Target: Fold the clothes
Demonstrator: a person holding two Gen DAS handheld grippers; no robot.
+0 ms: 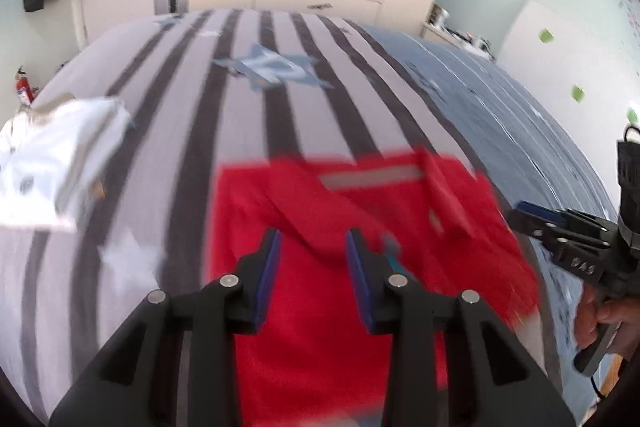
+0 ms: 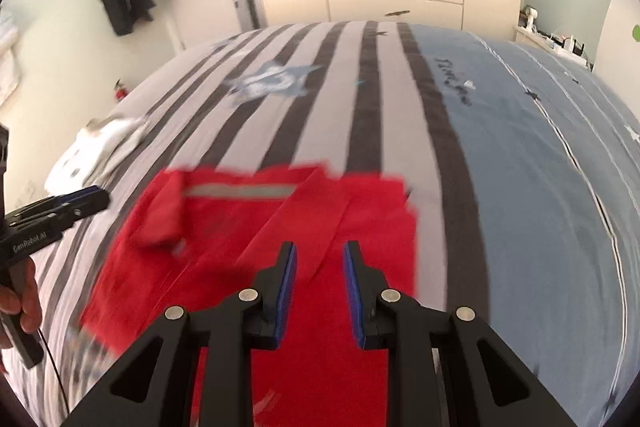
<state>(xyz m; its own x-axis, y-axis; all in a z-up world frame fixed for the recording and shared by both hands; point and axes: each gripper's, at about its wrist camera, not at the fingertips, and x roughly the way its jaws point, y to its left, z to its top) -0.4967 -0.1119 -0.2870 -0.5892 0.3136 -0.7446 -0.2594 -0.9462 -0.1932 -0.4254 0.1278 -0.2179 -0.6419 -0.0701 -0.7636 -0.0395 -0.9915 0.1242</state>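
At the left edge of the bed (image 1: pixel 240 131) lies a crumpled white garment (image 1: pixel 52 163), soft and rumpled, well apart from the work. Toward the near edge, on the grey-and-dark striped cover, the red garment (image 1: pixel 320 267) lies partly folded, its sleeves turned in over the body and a pale grey band across its far end. It looks light, limp and matte, likely to sag and slide unless taken by a corner or a folded edge. The left gripper (image 1: pixel 314 247) hovers over it, jaws narrowly parted and empty. Further right, the right gripper (image 2: pixel 320 259) does the same, a slim gap between its blue pads (image 2: pixel 352 267), nothing pinched. Beyond it the cover turns plain blue.
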